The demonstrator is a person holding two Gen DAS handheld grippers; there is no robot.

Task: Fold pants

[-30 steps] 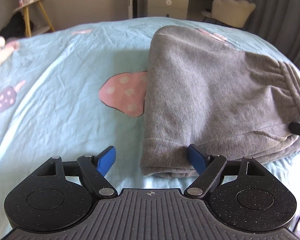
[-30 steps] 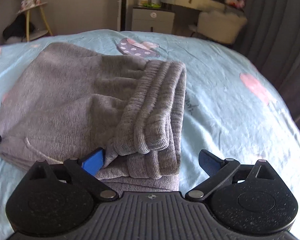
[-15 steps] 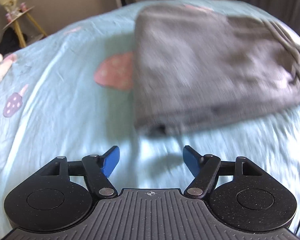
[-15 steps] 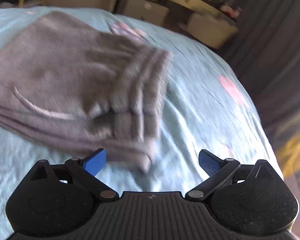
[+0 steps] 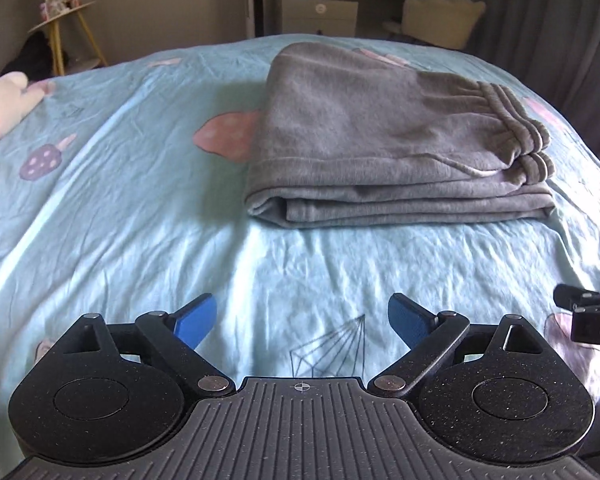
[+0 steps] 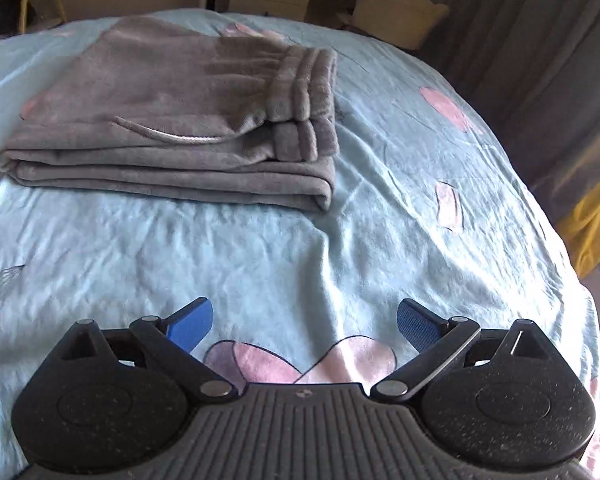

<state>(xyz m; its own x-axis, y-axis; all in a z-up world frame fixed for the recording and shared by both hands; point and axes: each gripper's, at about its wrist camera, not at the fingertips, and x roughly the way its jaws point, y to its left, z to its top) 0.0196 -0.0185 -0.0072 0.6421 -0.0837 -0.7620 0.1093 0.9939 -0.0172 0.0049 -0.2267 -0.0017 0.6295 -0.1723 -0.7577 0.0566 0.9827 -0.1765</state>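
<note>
The grey pants [image 5: 384, 148] lie folded in a flat stack on the light blue bed sheet [image 5: 140, 220], waistband on the right. They also show in the right wrist view [image 6: 180, 120], at upper left. My left gripper [image 5: 302, 320] is open and empty, held back from the stack's near edge. My right gripper [image 6: 304, 322] is open and empty, also well short of the pants. Part of the right gripper [image 5: 592, 316] shows at the right edge of the left wrist view.
A pink plush toy [image 5: 4, 100] lies at the bed's far left. Beyond the bed stand a white nightstand [image 5: 320, 16], a cream chair [image 5: 440, 20], a yellow-legged side table [image 5: 68, 36] and grey curtains [image 6: 540, 60]. The bed's edge drops off on the right [image 6: 572, 264].
Both grippers have let go of the pants and pulled back toward the near edge of the bed. The folded stack now lies free on the sheet.
</note>
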